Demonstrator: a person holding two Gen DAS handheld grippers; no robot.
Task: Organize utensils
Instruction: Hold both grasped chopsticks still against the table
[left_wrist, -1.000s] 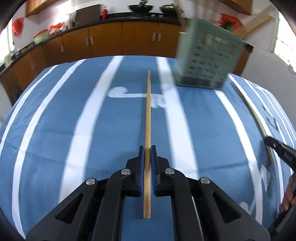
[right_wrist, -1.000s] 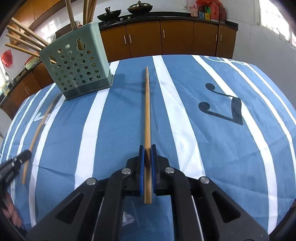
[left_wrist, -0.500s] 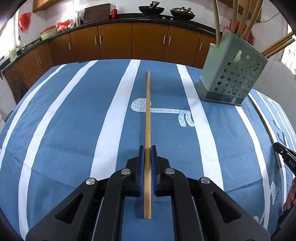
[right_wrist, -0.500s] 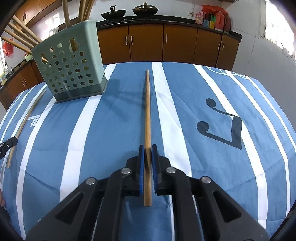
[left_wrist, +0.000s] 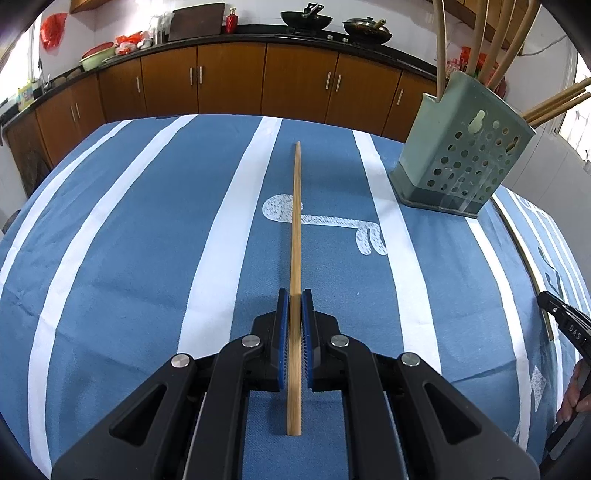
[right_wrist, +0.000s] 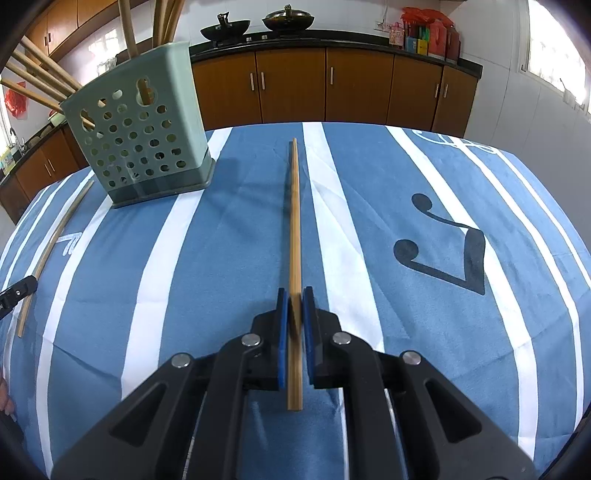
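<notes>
My left gripper (left_wrist: 294, 297) is shut on a wooden chopstick (left_wrist: 295, 229) that points forward above the blue striped tablecloth. My right gripper (right_wrist: 295, 295) is shut on another wooden chopstick (right_wrist: 294, 221), also pointing forward. A green perforated utensil holder (left_wrist: 463, 162) with several chopsticks in it stands at the right in the left wrist view, and it stands at the upper left in the right wrist view (right_wrist: 140, 144). A loose chopstick (right_wrist: 53, 251) lies on the cloth to the left of the holder in the right wrist view; it also shows in the left wrist view (left_wrist: 524, 258).
The table is covered by a blue cloth with white stripes (left_wrist: 147, 240). Brown kitchen cabinets (left_wrist: 258, 81) with pans on the counter run along the back wall. The tip of the other gripper shows at the right edge (left_wrist: 565, 325) and at the left edge (right_wrist: 16, 291).
Both grippers have risen and tilted, each still holding its chopstick. The holder has shifted rightward in the left view and looms closer in the right view.
</notes>
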